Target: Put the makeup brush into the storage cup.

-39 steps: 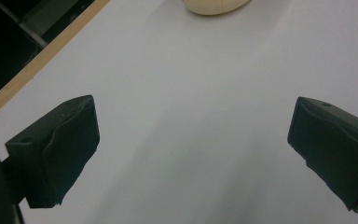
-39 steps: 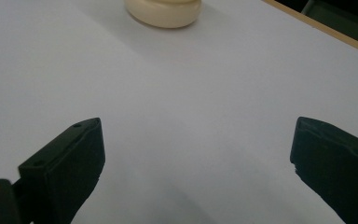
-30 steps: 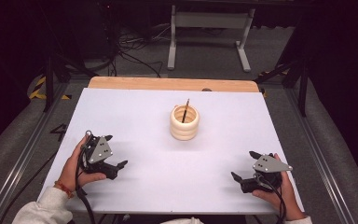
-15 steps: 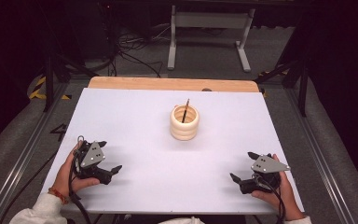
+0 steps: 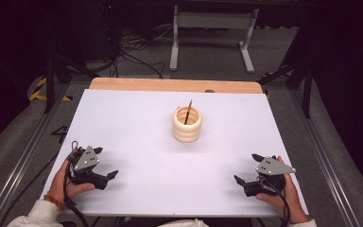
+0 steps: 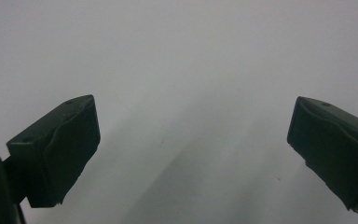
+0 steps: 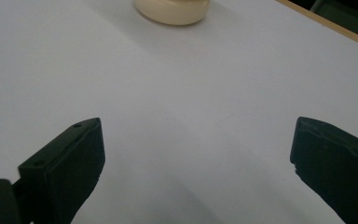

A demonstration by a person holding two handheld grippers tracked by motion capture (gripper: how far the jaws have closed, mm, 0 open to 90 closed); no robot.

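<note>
Tongs (image 6: 193, 154) spread wide over white tabletop (image 6: 191, 60).

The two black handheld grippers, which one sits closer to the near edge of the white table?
The right gripper, at the high view's lower right: it sits a little lower in the frame, closer to the white table's near edge than the left gripper.

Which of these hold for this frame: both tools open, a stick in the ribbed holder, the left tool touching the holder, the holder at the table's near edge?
1. Both the left tool and right tool are open. True.
2. A thin stick stands in the cream ribbed holder. True.
3. The left tool touches the holder. False: it rests apart, near the front left of the white table.
4. The holder sits at the near edge. False: it stands mid-table, toward the far side.
</note>
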